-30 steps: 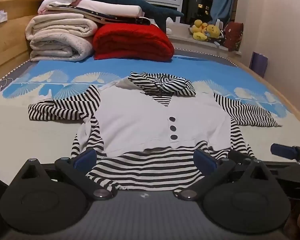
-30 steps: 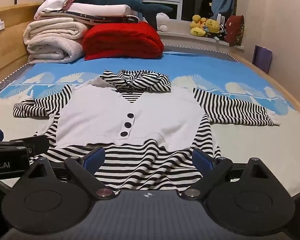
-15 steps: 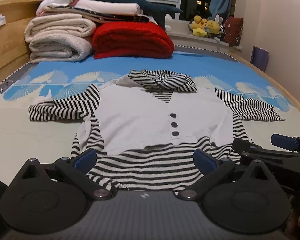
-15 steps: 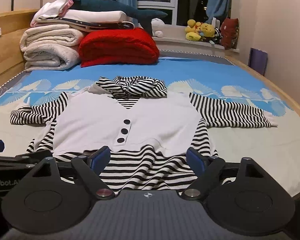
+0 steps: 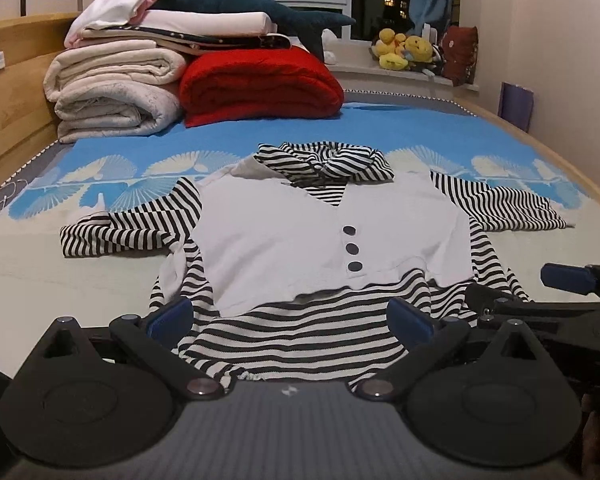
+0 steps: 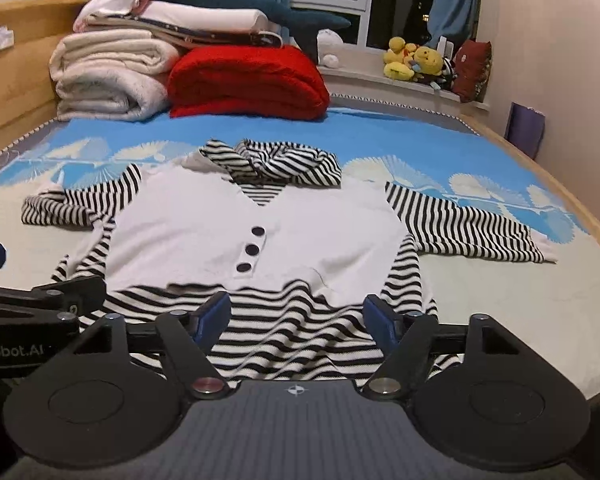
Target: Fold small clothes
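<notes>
Striped top [image 5: 284,344], a small black-and-white garment with a white vest front panel [image 5: 300,240] and three dark buttons [image 5: 352,248], lies face up and spread flat on the bed, its hem nearest both cameras. The left gripper [image 5: 290,320] has its jaws spread wide, the blue pads level with the hem's two ends, and whether they touch the cloth cannot be told. The right gripper [image 6: 296,318] has just been narrowing its jaws; they stand apart over the striped hem [image 6: 296,340], the fabric showing between the pads but not pinched. In the left view the right gripper's fingers reach in from the right edge beside the garment's lower corner; in the right view the left gripper's fingers come in from the left edge near the other lower corner. Both sleeves lie stretched outward, the one on the left [image 6: 72,208] bunched at its end, the one on the right [image 6: 472,228] flat. The striped hood [image 6: 284,164] is crumpled at the neckline. Beyond the garment, the blue patterned bedspread [image 5: 440,128] carries a folded red blanket [image 5: 260,84] beside a stack of cream blankets [image 5: 112,92], with a dark plush shark [image 5: 240,4] on top. Yellow soft toys [image 6: 412,62] sit on the windowsill.
</notes>
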Tool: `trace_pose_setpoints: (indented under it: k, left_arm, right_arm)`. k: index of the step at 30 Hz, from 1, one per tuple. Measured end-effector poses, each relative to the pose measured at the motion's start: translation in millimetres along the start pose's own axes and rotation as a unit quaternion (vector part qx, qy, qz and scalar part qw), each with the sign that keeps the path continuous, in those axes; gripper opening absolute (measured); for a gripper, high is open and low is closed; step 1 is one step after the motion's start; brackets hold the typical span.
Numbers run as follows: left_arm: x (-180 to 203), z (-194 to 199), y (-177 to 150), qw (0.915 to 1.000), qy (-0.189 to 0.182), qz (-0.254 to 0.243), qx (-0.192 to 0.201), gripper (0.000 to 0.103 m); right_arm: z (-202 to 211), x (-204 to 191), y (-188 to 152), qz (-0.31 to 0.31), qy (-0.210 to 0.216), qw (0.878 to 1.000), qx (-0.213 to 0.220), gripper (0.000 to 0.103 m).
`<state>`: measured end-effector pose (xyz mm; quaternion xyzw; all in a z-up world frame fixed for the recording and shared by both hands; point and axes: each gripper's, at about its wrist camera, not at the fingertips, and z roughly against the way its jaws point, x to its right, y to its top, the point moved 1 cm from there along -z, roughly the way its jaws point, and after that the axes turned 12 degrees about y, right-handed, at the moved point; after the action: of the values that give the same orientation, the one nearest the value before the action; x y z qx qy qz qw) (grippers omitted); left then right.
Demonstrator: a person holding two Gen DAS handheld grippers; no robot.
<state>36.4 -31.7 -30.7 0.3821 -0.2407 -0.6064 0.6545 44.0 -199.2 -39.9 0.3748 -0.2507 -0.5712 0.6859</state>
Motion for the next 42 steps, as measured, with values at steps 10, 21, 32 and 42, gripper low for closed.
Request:
trace_pose_setpoints:
  k: [10,21,32,42]
  left_arm:
    - [-3.8,-0.9,-1.9,0.9997,0.006,0.025,0.003,0.103]
    - [-6.5,-9.9,1.2,0.9993,-0.015,0.026,-0.023,0.103]
    - [0.4,-21.7,8.2,0.9992,-0.009,0.026,-0.029,0.103]
    - [0.6,-35.0,31.7,0.9991,-0.002,0.028,-0.032,0.103]
  right_arm:
    - [0.8,2.3,0.5,-0.006,0.005,1.000,0.006,0.082]
    - [-3.9,8.7,5.1,-0.020,-0.005,1.000,-0.016,0.082]
    - [-7.3,21.8,6.7,-0.031,-0.005,0.999,-0.017,0.077]
    - [-12.0,31.8,19.2,-0.053,0.015,0.998,-0.021,0.064]
